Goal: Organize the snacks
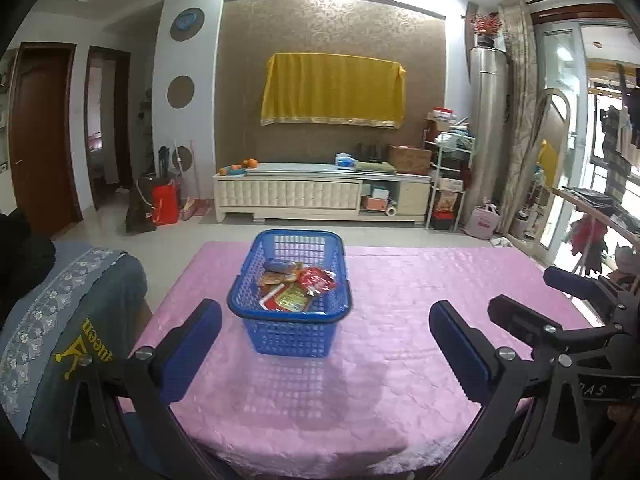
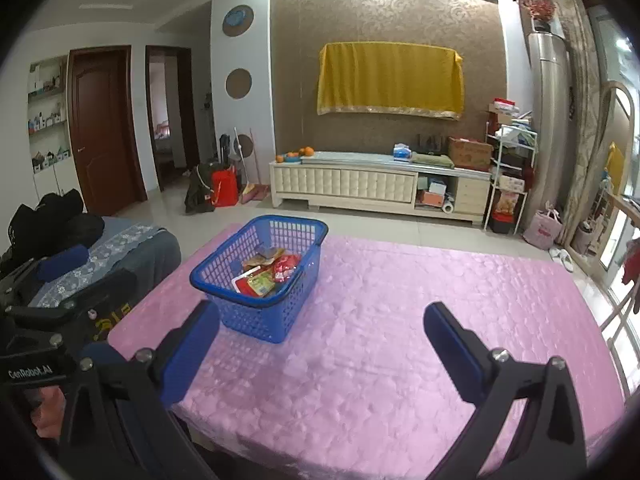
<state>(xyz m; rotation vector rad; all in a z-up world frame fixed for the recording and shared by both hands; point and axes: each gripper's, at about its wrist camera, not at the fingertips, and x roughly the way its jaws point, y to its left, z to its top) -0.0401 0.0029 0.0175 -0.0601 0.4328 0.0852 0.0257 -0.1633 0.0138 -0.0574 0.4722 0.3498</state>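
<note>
I am seeing the snack packets all lying inside the blue basket on the pink surface, so the sorting is looking finished. I am holding both the left hand-held gripper and right hand-held gripper spread wide, gripping nothing.

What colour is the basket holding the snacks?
Blue, a perforated plastic basket on the pink tablecloth; it shows best in the left wrist view.
</note>
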